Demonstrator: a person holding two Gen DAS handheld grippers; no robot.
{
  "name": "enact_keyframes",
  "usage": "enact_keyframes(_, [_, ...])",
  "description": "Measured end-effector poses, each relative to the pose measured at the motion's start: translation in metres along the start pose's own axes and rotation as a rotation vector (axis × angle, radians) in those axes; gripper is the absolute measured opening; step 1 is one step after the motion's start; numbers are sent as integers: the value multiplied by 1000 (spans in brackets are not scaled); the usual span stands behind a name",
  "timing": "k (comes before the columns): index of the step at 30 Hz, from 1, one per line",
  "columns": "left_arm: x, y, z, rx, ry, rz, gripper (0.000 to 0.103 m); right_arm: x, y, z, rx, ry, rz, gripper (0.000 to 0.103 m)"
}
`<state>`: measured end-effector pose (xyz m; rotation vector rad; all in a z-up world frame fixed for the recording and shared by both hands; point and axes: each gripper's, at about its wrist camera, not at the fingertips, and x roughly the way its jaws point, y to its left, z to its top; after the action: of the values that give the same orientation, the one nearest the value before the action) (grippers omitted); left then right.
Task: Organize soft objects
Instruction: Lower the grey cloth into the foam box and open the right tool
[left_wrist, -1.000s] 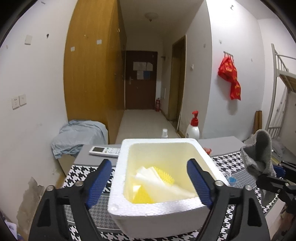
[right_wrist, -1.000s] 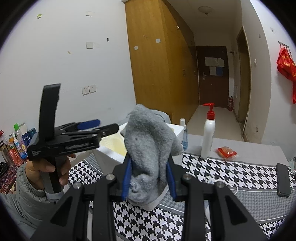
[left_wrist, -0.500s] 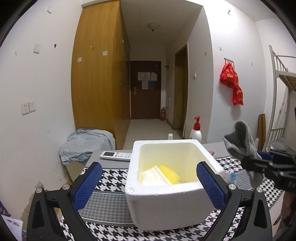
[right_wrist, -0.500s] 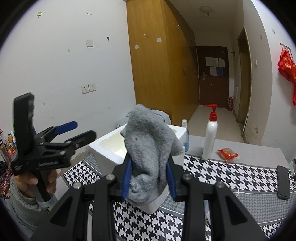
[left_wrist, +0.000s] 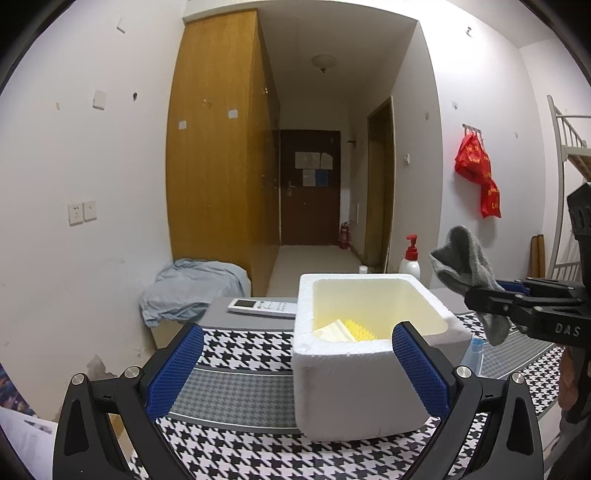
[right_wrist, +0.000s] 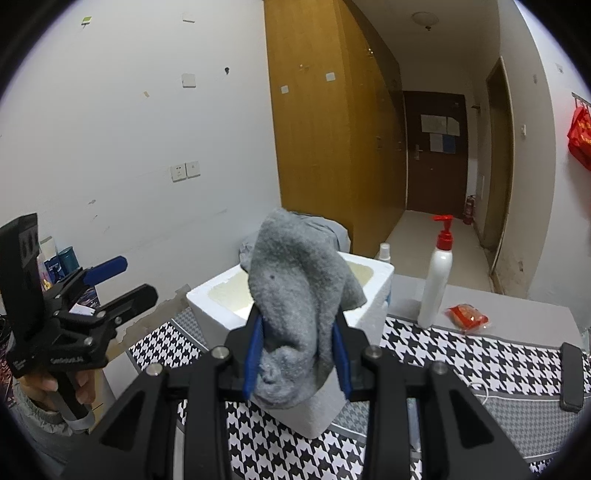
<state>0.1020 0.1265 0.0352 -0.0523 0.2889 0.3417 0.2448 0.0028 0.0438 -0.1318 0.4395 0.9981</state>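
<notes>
A white foam box (left_wrist: 351, 387) stands on the houndstooth table cloth, holding a yellow sponge (left_wrist: 360, 332) and a cream-coloured piece (left_wrist: 334, 330). My left gripper (left_wrist: 295, 332) is open wide in front of the box's near left corner, with nothing between its blue pads. In the right wrist view the left gripper (right_wrist: 135, 277) is held by a hand to the left of the box (right_wrist: 218, 295). My right gripper (right_wrist: 297, 325) is shut on a grey sock (right_wrist: 299, 277), held in the air. Seen from the left wrist, the sock (left_wrist: 461, 262) hangs just right of the box.
A white remote (left_wrist: 262, 307) lies behind the box on the left. A pump bottle (right_wrist: 437, 280), a red packet (right_wrist: 467, 315) and a black phone (right_wrist: 570, 376) are to its right. A blue-grey cloth heap (left_wrist: 192, 288) lies past the table's far left corner.
My left gripper has drawn back from over the box and its jaws have spread wider. The right gripper still holds the sock and has shifted a little.
</notes>
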Motion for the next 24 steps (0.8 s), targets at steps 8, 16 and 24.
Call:
enact_keyframes(8, [-9, 17, -3, -27, -17, 29, 102, 17, 6, 9, -13, 21, 12, 39])
enact_keyframes(16, [-10, 26, -15, -44, 0, 28, 102, 38, 12, 18, -14, 52, 23, 39])
enact_keyframes(24, [-14, 31, -20, -51, -4, 30, 102, 55, 13, 22, -1, 76, 15, 39])
